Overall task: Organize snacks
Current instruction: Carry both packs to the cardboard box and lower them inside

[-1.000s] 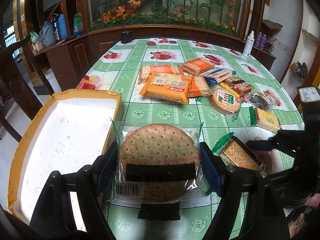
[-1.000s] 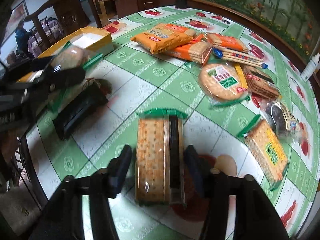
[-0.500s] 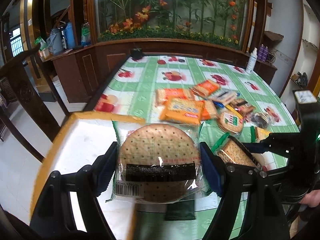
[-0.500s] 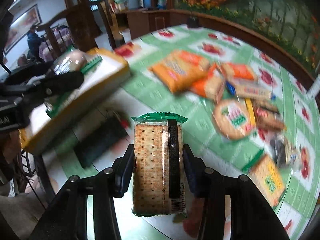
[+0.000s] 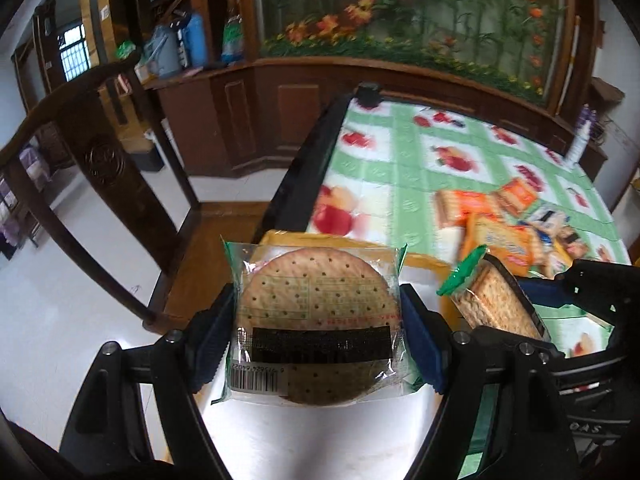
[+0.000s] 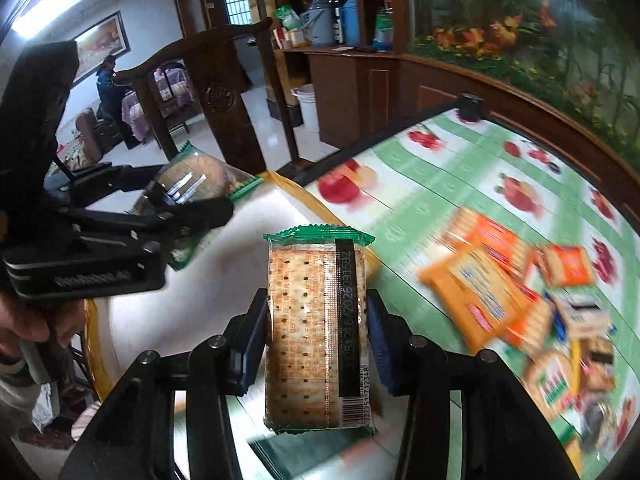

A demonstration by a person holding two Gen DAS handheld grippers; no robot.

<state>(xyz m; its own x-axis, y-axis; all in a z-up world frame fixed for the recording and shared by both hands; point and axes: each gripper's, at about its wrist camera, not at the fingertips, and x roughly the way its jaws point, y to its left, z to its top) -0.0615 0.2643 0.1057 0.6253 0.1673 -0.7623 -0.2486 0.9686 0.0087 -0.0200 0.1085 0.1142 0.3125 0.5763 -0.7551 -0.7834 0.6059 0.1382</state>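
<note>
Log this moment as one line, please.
left gripper: shut on round cracker pack | right gripper: shut on rectangular cracker pack | both above yellow-rimmed tray | other snacks: on table

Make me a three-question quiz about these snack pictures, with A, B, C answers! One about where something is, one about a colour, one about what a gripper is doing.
1. Where is the round cracker pack?
A. On the floor
B. Between the left gripper's fingers, above the tray
C. On the chair

2. What colour are the end seals of the square cracker pack?
A. Green
B. Purple
C. Pink

3. What is the right gripper doing?
A. Hanging open, empty
B. Pressing the tablecloth
C. Clamping the square cracker pack

Answers:
1 B, the fingers flank it over the tray.
2 A, its top edge is green.
3 C, both pads press its sides.
</note>
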